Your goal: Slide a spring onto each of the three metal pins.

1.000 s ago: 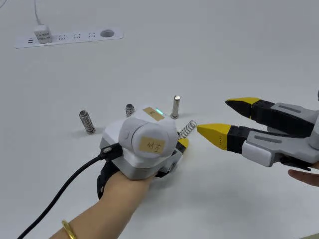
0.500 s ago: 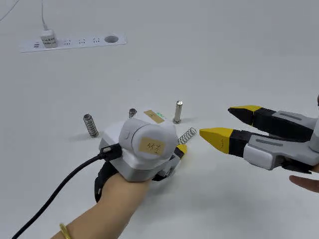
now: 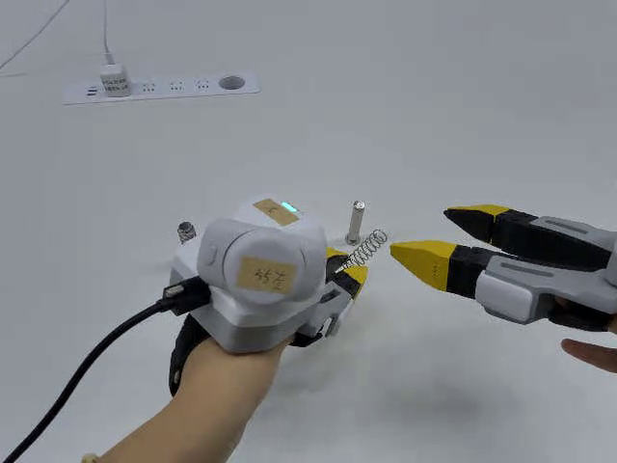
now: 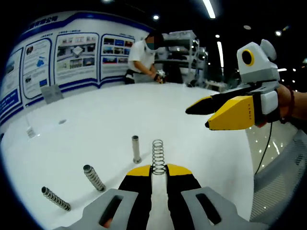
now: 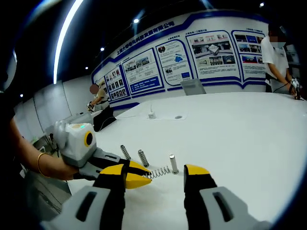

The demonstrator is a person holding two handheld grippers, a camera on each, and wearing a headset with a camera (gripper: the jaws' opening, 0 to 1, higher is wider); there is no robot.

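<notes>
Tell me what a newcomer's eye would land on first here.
The spring pinched in the left gripper, sticking up just beside the bare pin. Then the open right gripper hovering opposite, and two sprung pins left of the bare one.

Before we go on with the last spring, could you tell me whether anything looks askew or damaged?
Nothing stands out. The spring in the left gripper looks undeformed, the bare pin stands upright, and the other two pins already carry theirs.
</notes>
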